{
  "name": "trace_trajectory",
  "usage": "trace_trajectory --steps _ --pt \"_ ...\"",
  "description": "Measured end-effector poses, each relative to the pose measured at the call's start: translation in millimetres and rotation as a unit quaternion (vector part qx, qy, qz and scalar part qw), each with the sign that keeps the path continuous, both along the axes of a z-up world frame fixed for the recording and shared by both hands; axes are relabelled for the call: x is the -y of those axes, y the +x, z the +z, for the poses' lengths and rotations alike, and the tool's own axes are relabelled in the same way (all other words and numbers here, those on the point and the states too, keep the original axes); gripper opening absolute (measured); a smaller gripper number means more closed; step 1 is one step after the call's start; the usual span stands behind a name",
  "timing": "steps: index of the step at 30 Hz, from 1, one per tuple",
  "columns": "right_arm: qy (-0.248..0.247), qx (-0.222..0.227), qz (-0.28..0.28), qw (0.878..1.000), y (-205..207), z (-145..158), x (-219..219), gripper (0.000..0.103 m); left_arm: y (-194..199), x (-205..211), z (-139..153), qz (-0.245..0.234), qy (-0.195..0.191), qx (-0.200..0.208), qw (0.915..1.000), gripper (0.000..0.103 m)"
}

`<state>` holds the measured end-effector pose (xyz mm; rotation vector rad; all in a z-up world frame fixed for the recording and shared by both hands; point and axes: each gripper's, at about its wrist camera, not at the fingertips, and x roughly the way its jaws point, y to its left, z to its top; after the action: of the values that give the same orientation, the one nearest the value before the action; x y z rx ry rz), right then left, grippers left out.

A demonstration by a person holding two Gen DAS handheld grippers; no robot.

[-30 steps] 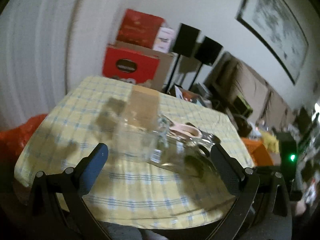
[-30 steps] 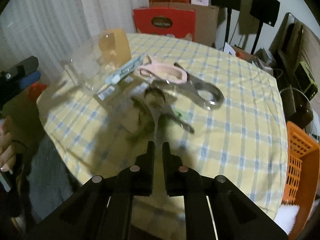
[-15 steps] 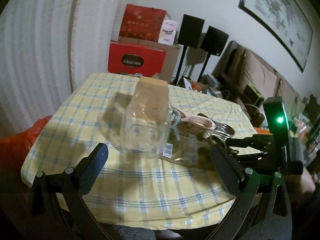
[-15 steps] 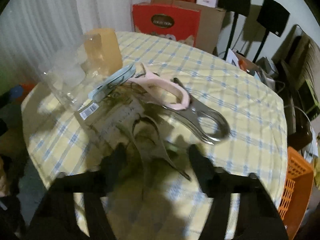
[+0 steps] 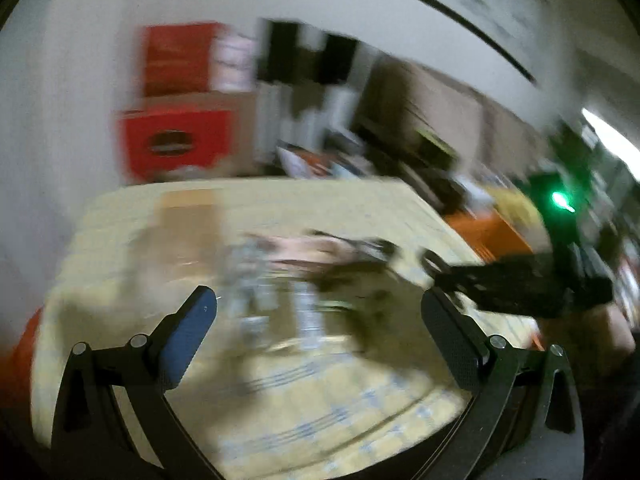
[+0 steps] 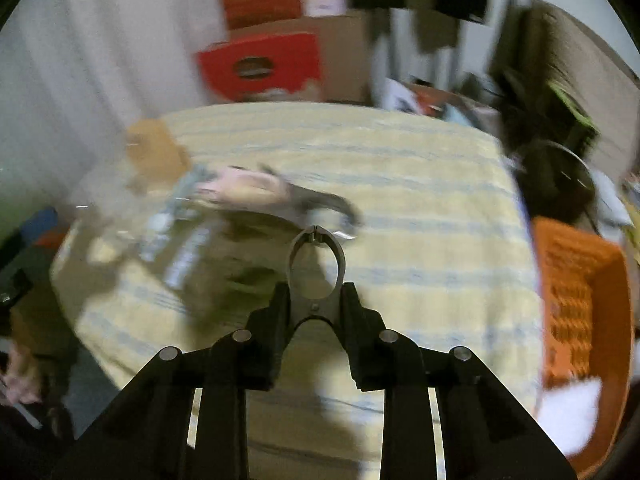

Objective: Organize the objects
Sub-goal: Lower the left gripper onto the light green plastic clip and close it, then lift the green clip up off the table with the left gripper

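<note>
My right gripper [image 6: 315,292] has its jaws closing on grey metal pincers [image 6: 298,248], whose handles sit between the pads while the tips point away above the yellow checked tablecloth [image 6: 420,240]. Further back lie pink-handled scissors [image 6: 248,188], a silver tool [image 6: 332,208], a barcoded packet [image 6: 184,248] and a clear plastic container [image 6: 132,184] with a tan lid. My left gripper [image 5: 320,312] is open wide above the near edge of the cloth, with nothing between its fingers. Motion blurs both views.
An orange basket [image 6: 580,300] stands off the table's right edge. Red boxes [image 6: 260,68] and black speakers on stands are behind the table by the wall. A person's hand [image 6: 20,372] shows at lower left. The right gripper's black body [image 5: 520,284] crosses the left view.
My right gripper opened and has now come in around the metal pincers, which lay on the cloth before. Both views have swung and blurred. The left gripper has stayed open.
</note>
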<state>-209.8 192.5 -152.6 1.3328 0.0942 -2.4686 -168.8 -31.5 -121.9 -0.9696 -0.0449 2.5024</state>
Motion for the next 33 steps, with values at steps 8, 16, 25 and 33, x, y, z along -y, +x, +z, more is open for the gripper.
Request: trace_trajectory --steps 8,16,25,33 --pt "-0.03 0.013 -0.006 0.999 6.2 -3.2 -11.5 0.025 -37.7 -95.9 -34.9 -0.173 -0.154 0.053 0.9714 0.097" --pt "-0.031 0.012 0.01 0.999 20.0 2.7 -15.9 0.025 -40.9 -95.4 -62.1 -0.161 -0.171 0.079 0.9688 0.065" --pt "-0.029 0.026 0.022 0.999 26.5 -0.1 -14.2 0.025 4.3 -48.6 -57.3 -0.024 -0.169 0.147 0.9743 0.03" --pt "0.013 0.056 0.063 0.996 33.0 -13.2 26.1 0.025 24.1 7.0 -49.1 0.088 -0.157 0.179 0.9673 0.03"
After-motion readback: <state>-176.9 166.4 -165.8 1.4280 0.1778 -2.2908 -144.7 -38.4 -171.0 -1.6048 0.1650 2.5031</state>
